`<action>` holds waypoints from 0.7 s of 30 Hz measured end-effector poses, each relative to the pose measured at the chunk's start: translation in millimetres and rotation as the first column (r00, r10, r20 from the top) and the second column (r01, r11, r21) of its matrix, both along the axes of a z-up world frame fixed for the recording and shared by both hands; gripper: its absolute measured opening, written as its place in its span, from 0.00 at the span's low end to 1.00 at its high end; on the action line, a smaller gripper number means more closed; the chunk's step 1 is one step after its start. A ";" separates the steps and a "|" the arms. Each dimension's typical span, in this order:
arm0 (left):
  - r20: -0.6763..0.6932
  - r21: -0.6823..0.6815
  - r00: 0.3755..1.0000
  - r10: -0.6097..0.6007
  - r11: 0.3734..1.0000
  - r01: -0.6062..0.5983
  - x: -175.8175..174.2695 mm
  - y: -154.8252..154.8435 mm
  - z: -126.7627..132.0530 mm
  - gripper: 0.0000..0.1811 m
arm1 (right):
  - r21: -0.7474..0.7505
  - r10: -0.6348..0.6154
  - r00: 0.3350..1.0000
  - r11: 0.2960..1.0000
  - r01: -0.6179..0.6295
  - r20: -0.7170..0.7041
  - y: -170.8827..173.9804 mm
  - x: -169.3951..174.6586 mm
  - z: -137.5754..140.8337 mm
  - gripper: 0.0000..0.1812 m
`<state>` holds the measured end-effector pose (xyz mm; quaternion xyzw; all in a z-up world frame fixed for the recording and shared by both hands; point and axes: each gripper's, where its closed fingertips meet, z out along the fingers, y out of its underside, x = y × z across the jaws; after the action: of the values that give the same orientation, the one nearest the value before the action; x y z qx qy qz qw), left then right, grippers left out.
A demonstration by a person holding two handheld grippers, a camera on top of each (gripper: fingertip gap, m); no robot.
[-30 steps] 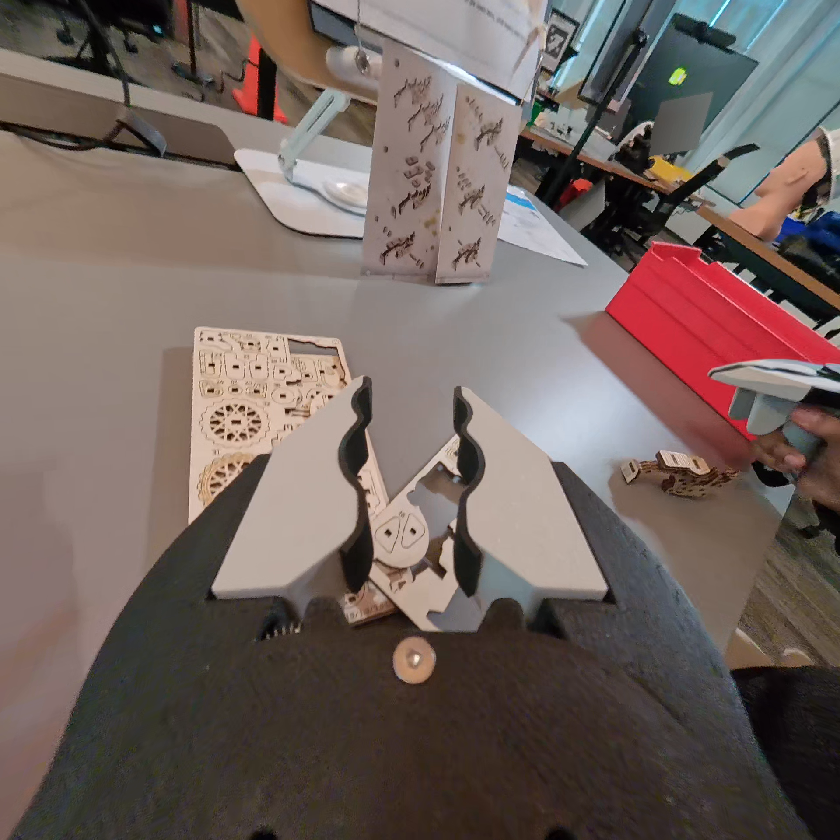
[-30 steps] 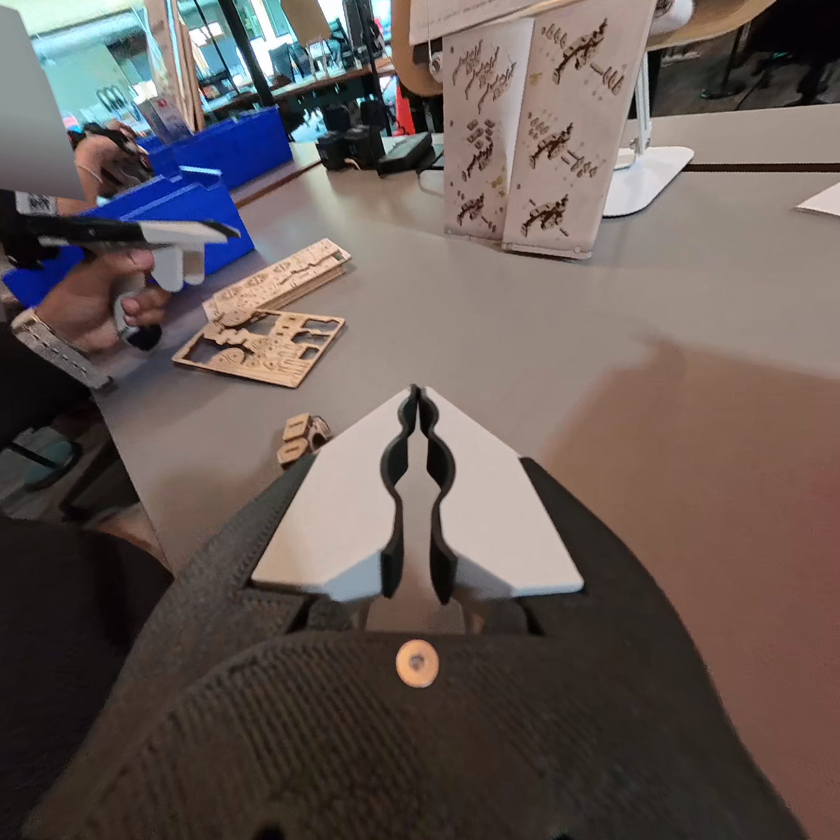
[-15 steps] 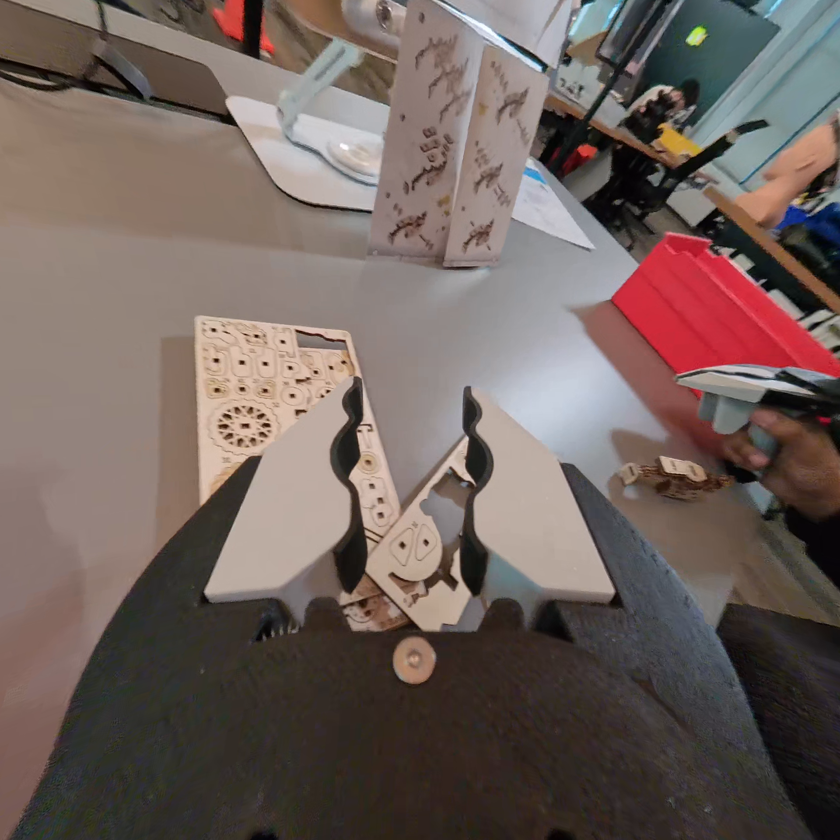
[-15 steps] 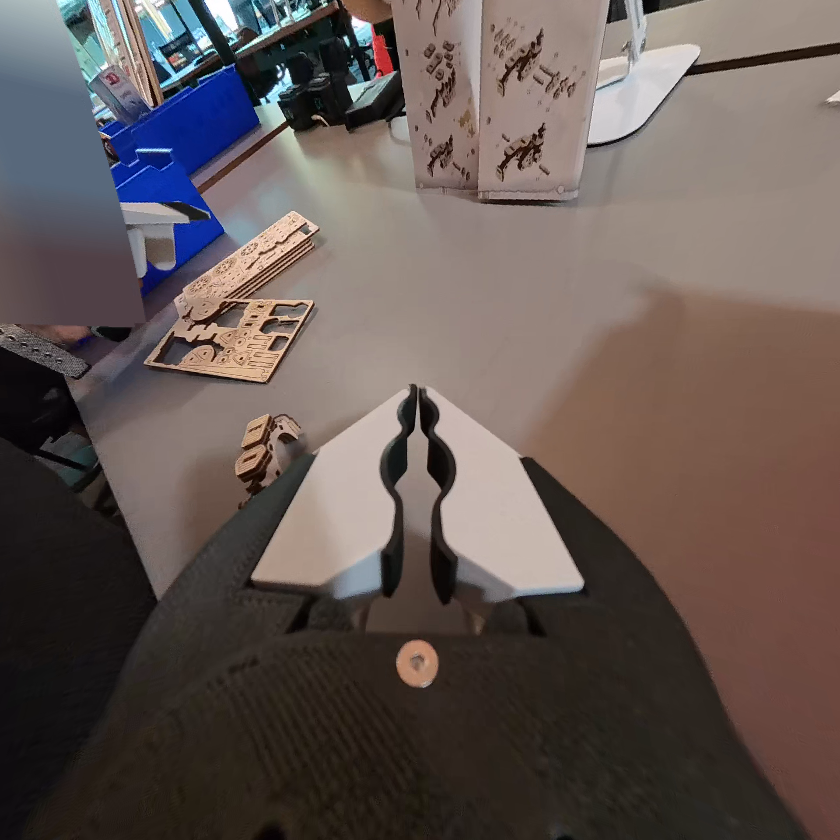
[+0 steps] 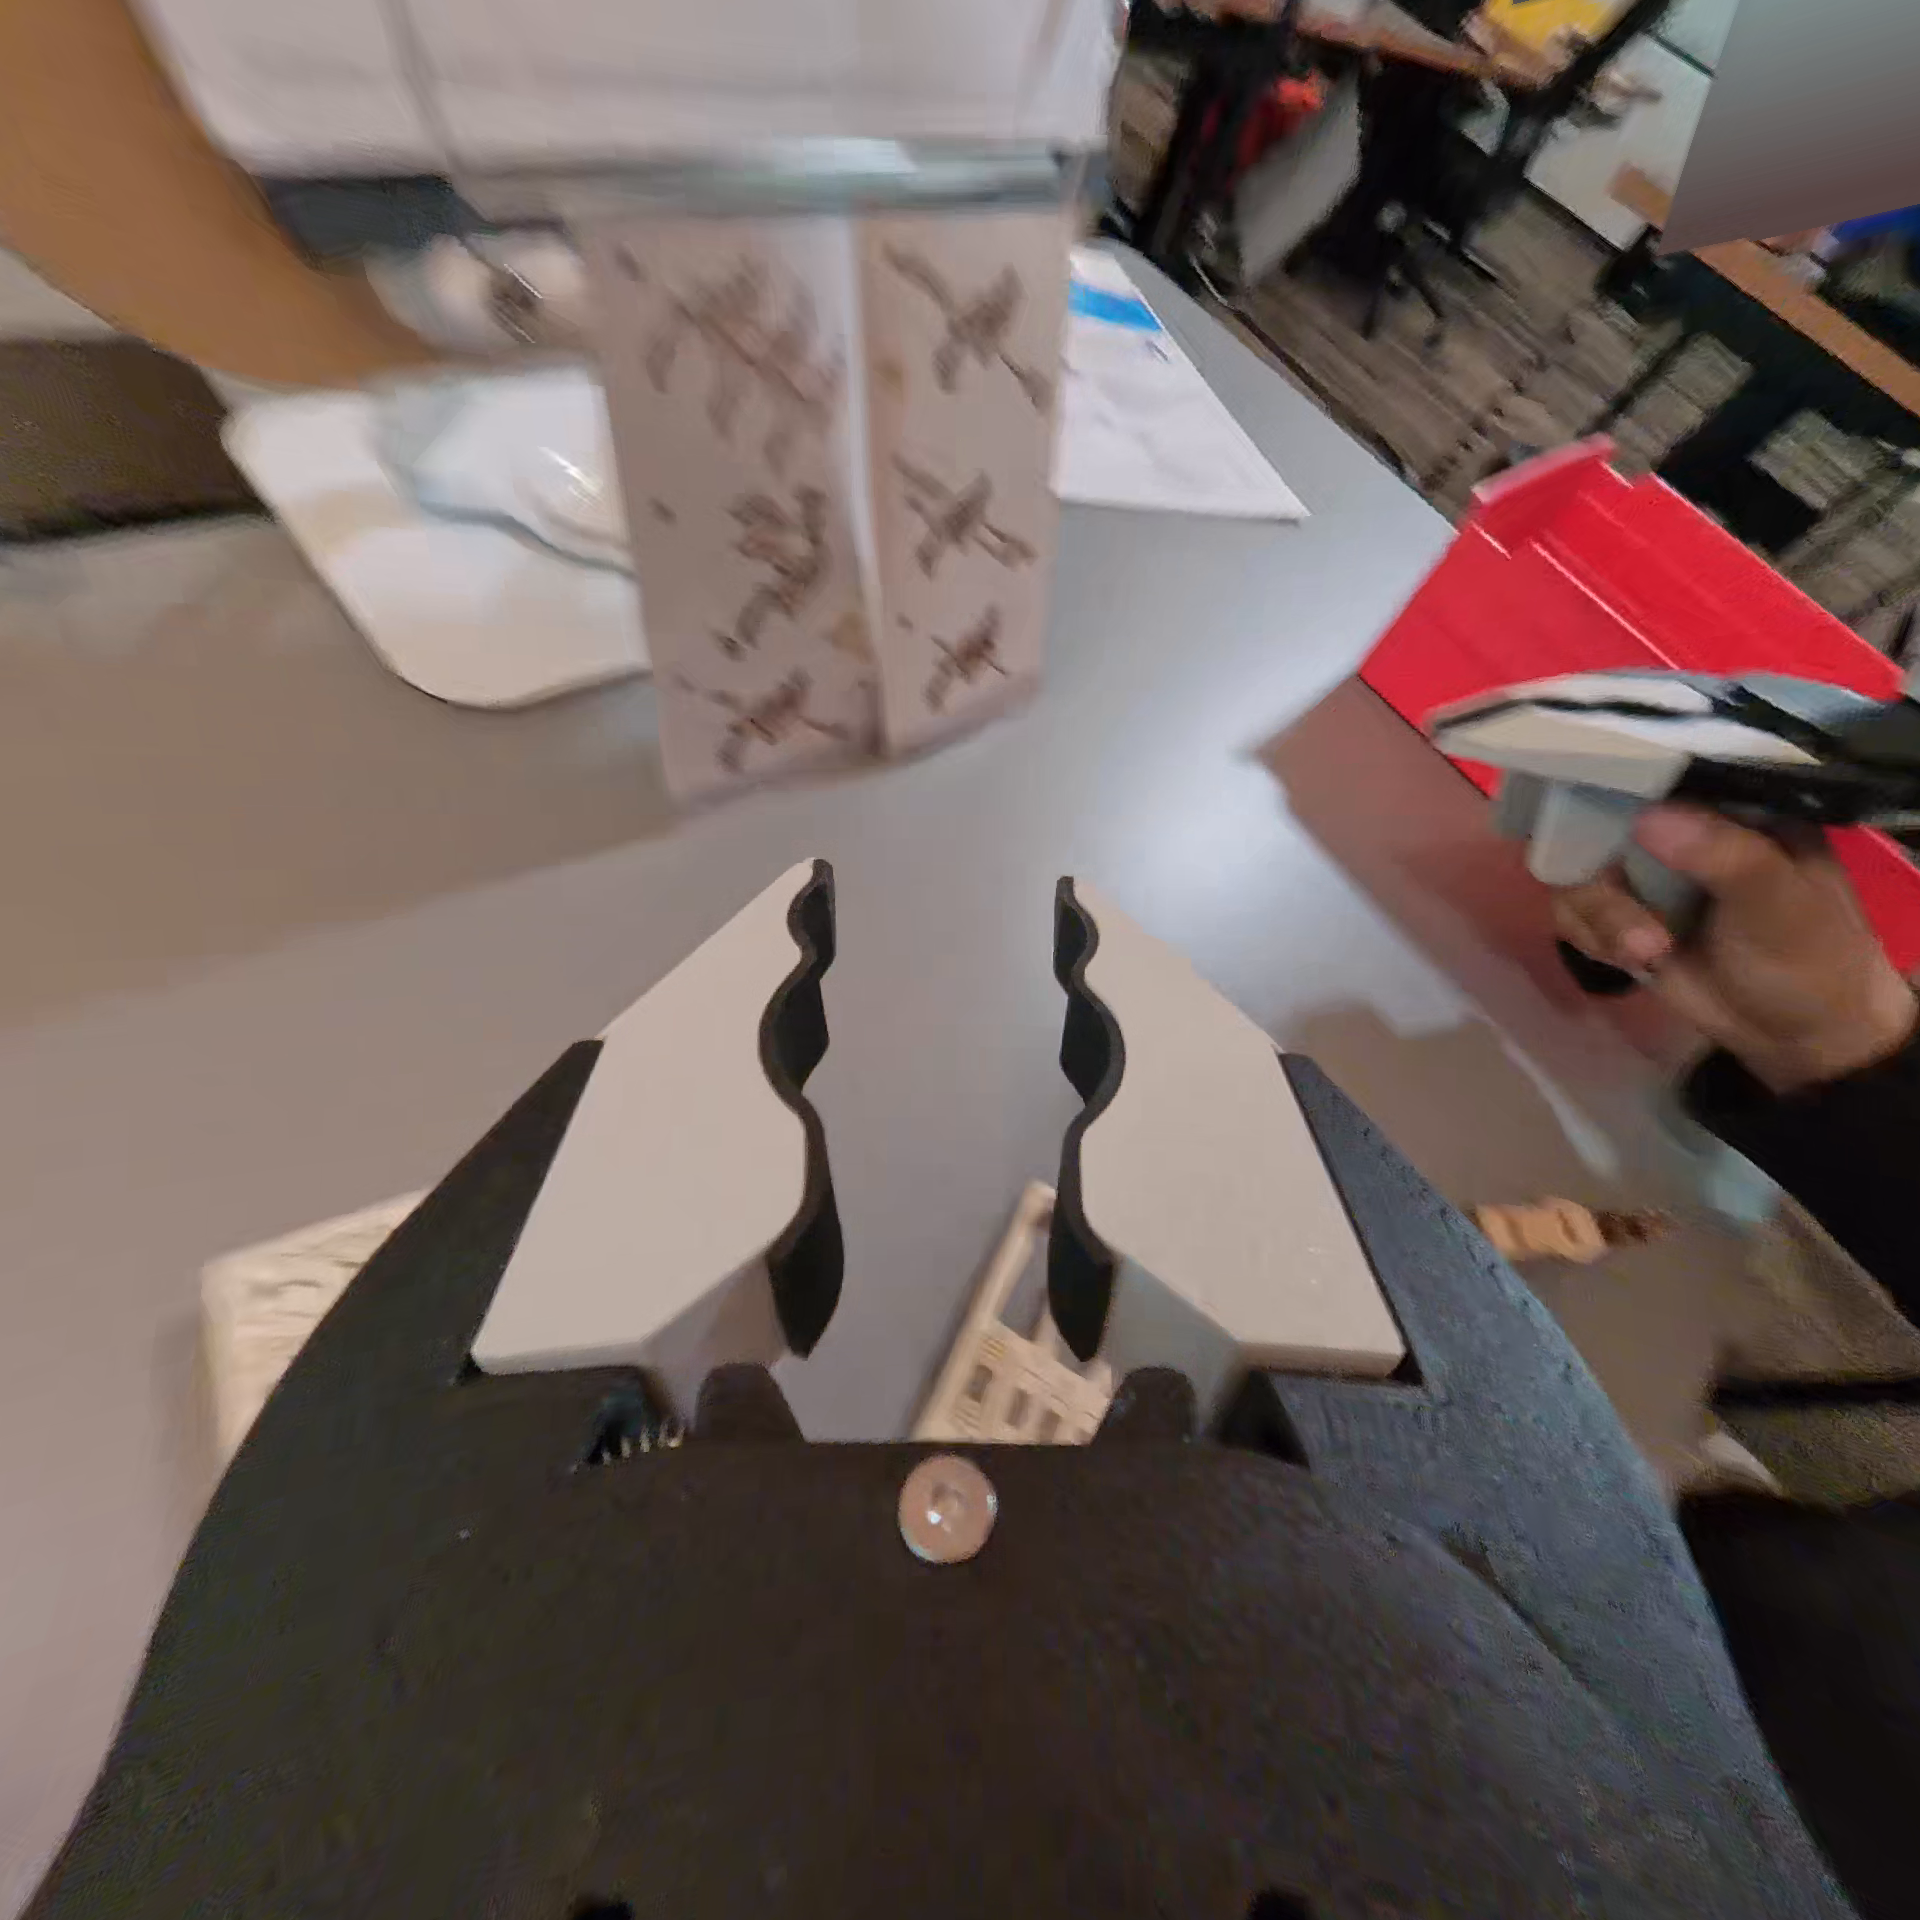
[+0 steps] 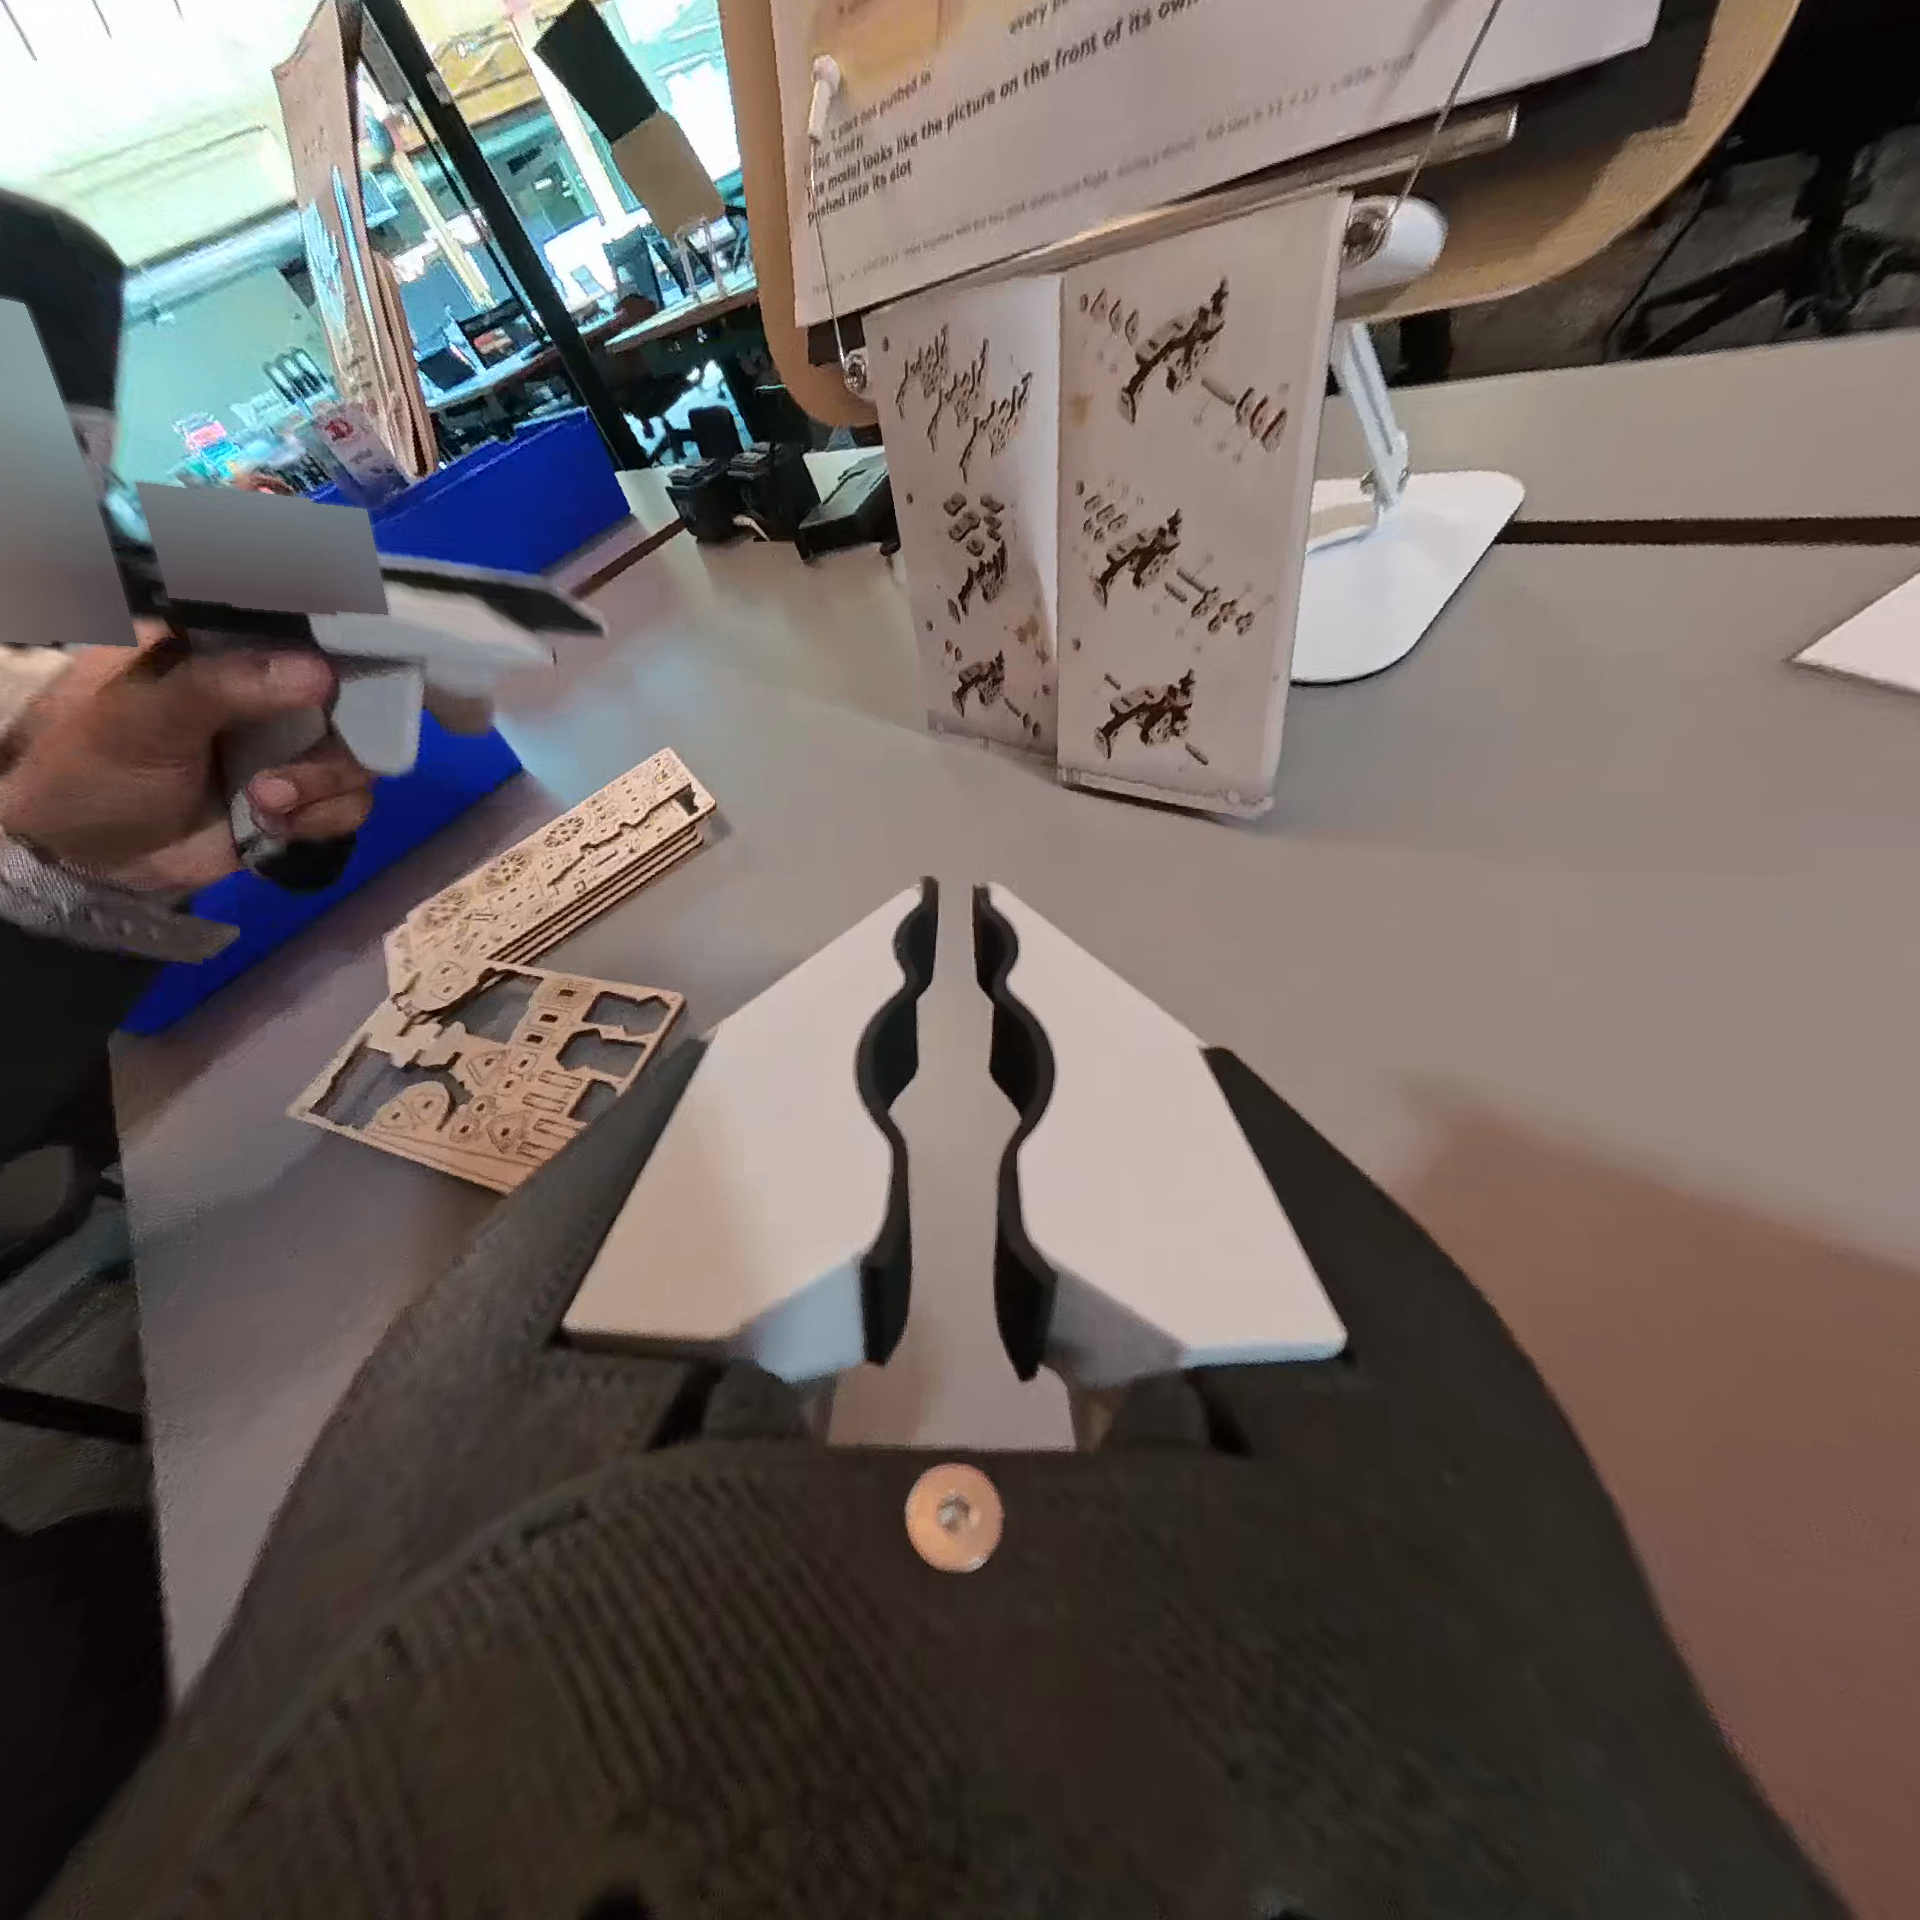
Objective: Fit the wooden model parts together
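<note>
My left gripper (image 5: 943,891) is open and empty, held above the grey table (image 5: 260,935). A cut-out wooden parts sheet (image 5: 1023,1340) shows low between its fingers, and another sheet (image 5: 275,1304) shows at its left. A small assembled wooden model (image 5: 1548,1231) lies near the table's right edge. My right gripper (image 6: 954,891) has its jaws nearly closed on nothing; it also shows in the left wrist view (image 5: 1558,727), held in a hand. In the right wrist view a stack of parts sheets (image 6: 566,873) and a cut-out sheet (image 6: 488,1081) lie to the left, below the left gripper (image 6: 571,629).
A folded instruction sheet (image 6: 1101,540) stands at the table's middle back, in front of a white stand base (image 6: 1392,561). A red bin (image 5: 1621,603) sits at the right edge, a blue bin (image 6: 416,800) at the left edge. A loose paper (image 5: 1153,436) lies behind. Left tips to right tips: about 20 cm. The small assembled wooden model (image 5: 1548,1231) is about 15 cm from my right fingertips.
My left gripper has risen and tilted up off the parts sheets, its jaws a bit wider. My right gripper has lifted, its jaws have parted slightly, and the small model has left its view.
</note>
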<state>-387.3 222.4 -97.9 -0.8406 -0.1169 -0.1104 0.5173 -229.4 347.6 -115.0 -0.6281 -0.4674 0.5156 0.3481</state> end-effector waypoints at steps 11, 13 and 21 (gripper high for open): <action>0.230 -0.041 0.964 -0.133 0.988 0.146 66.0 -29.1 -62.9 0.17 | -0.119 0.040 0.999 0.992 -0.041 -0.008 -6.8 2.8 -19.3 0.03; 0.295 -0.033 0.946 -0.139 0.987 0.155 64.7 -28.7 -70.1 0.17 | -0.138 0.045 0.999 0.990 -0.042 0.017 -4.8 -0.5 -29.9 0.03; 0.341 -0.015 0.927 -0.156 0.985 0.171 56.7 -28.4 -75.0 0.16 | -0.102 0.053 0.990 0.994 -0.040 0.127 -4.5 -12.0 -52.0 0.03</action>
<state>-330.6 194.0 -172.9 -0.8271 -0.1359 -0.2932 0.4599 -241.4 343.1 -167.0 -0.6657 -0.4775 0.5042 0.2732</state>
